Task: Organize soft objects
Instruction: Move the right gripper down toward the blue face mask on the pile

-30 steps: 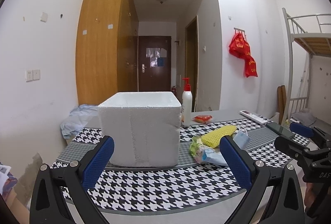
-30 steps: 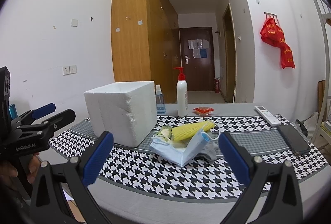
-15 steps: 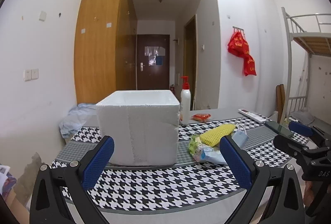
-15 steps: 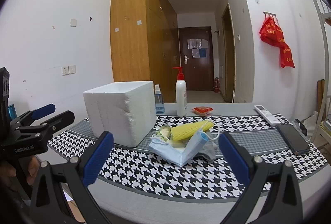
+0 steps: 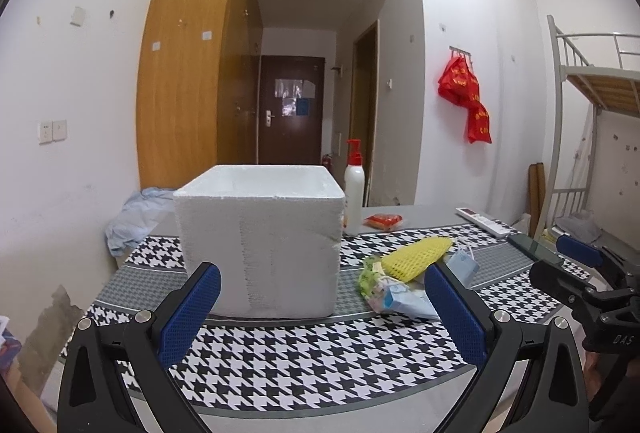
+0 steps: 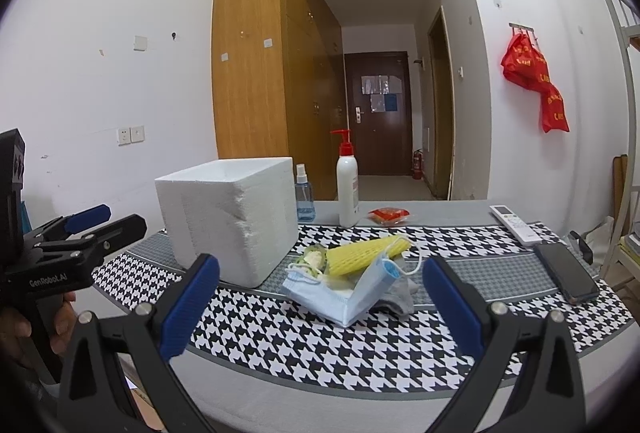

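1. Left gripper (image 5: 322, 313): jaws spread wide, nothing between the blue pads; held low at the near table edge, facing the foam box
2. Right gripper (image 6: 320, 307): jaws spread wide, empty; held low at the near table edge, facing the pile of soft items
3. White foam box (image 5: 260, 239): open top, upright on the houndstooth table cover (image 5: 320, 361), left of the pile
4. Yellow foam net sleeve (image 6: 366, 255): lying tilted on top of the pile, just right of the box
5. Blue face mask (image 6: 340, 297): folded, at the front of the pile, ear loop trailing to the right
6. Green-and-white soft piece (image 6: 314, 259): tucked under the sleeve's left end
7. Grey cloth (image 6: 398, 297): under the mask's right side; kind unclear
8. Pump bottle (image 6: 347, 193): white with red pump, upright behind the pile
9. Small spray bottle (image 6: 304, 195): blue, beside the box's far corner
10. Red packet (image 6: 388, 215): flat, right of the pump bottle
11. Remote control (image 6: 514, 225) and dark phone (image 6: 566, 273): at the table's right end
12. Light blue cloth (image 5: 132, 217): bunched at the table's far left
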`<move>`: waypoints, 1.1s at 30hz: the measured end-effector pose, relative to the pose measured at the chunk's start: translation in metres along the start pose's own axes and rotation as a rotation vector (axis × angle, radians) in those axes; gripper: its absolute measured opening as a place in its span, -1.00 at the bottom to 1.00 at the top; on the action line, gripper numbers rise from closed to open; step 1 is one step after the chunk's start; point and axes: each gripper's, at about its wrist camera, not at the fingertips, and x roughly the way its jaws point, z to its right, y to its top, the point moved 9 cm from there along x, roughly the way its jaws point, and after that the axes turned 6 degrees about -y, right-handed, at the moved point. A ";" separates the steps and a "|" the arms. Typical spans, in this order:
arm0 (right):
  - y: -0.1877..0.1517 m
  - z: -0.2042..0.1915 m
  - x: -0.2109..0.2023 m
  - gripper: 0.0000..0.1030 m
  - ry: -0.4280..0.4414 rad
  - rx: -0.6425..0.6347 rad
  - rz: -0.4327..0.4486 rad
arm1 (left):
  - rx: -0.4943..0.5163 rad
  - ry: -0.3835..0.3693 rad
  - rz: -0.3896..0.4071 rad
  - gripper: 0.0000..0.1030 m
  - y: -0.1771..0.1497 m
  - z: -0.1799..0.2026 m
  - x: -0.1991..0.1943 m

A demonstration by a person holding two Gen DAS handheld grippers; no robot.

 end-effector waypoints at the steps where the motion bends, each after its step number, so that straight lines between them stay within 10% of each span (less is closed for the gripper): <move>1: 0.000 0.001 0.001 0.99 -0.001 0.001 -0.002 | 0.002 -0.002 0.000 0.98 0.000 0.001 0.001; 33: -0.035 0.035 0.074 0.99 -0.023 0.046 -0.210 | 0.007 -0.109 -0.181 0.98 -0.030 0.021 0.084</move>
